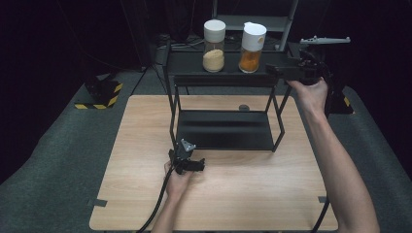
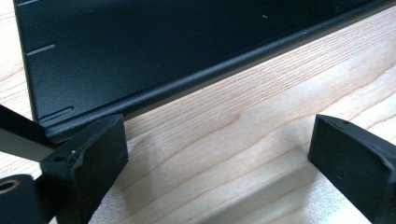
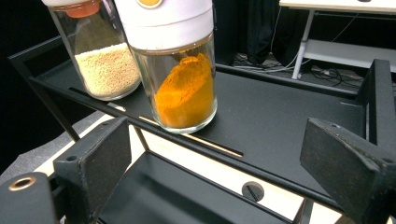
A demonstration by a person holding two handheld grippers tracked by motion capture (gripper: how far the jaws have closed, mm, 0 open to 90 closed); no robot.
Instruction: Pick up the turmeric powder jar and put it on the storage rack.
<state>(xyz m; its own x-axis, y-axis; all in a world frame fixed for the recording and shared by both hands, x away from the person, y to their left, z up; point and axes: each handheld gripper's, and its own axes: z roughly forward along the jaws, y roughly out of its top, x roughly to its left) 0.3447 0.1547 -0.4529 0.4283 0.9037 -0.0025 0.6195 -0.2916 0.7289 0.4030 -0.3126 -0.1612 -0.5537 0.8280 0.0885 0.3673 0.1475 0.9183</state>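
A clear glass jar [image 3: 184,88], white-capped, holds slumped orange powder, standing upright.

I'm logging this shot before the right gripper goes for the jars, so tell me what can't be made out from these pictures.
- Orange spice jar: right gripper view cuts its lid at the top edge; any label is unreadable.
- Beige jar: same view, partly behind the orange jar, its top cropped.
- Right gripper: high view, its dark jaws merge with the black rack.
- Small dark disc on the table: high view, too small to identify.
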